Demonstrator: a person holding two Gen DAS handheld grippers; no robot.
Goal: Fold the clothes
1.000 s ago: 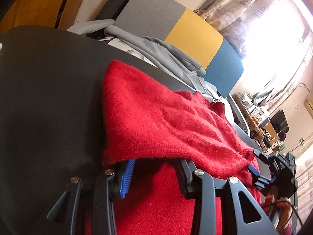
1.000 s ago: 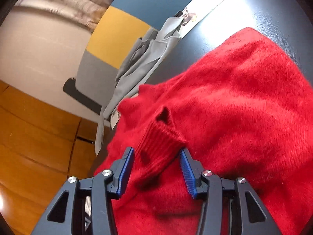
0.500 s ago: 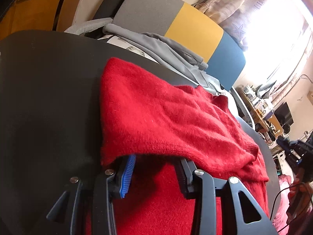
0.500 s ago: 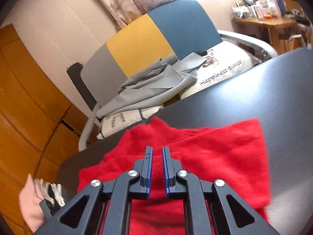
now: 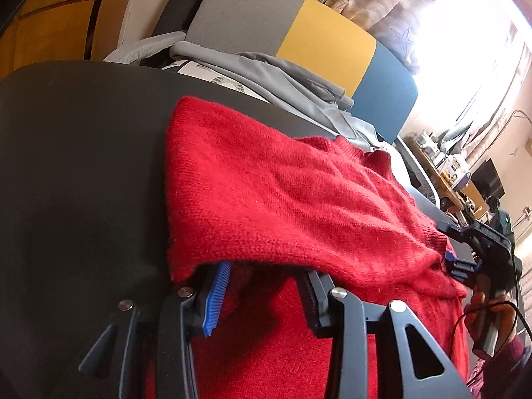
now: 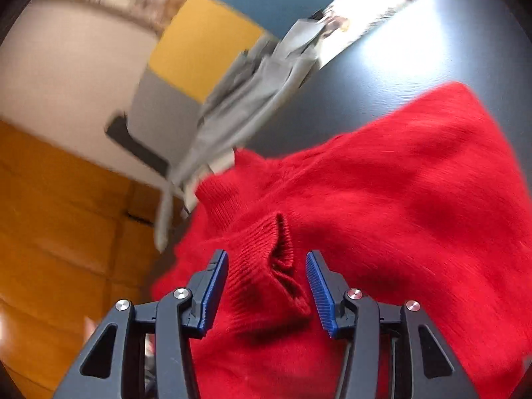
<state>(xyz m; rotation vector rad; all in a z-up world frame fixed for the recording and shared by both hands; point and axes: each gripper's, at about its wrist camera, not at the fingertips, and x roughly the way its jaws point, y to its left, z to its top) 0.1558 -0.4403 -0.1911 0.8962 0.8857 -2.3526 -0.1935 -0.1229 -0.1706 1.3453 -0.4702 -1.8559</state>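
One red sweater (image 5: 292,199) lies partly folded on the one dark table (image 5: 83,166), filling the middle of the left wrist view out to 5 o'clock. The left gripper (image 5: 262,286) has its jaws spread with a fold of the knit draped over their tips, and the right gripper (image 6: 267,282) has its jaws spread on either side of the one ribbed cuff (image 6: 282,259). One grey garment (image 5: 282,79) hangs over one chair (image 5: 332,43) at 12 o'clock.
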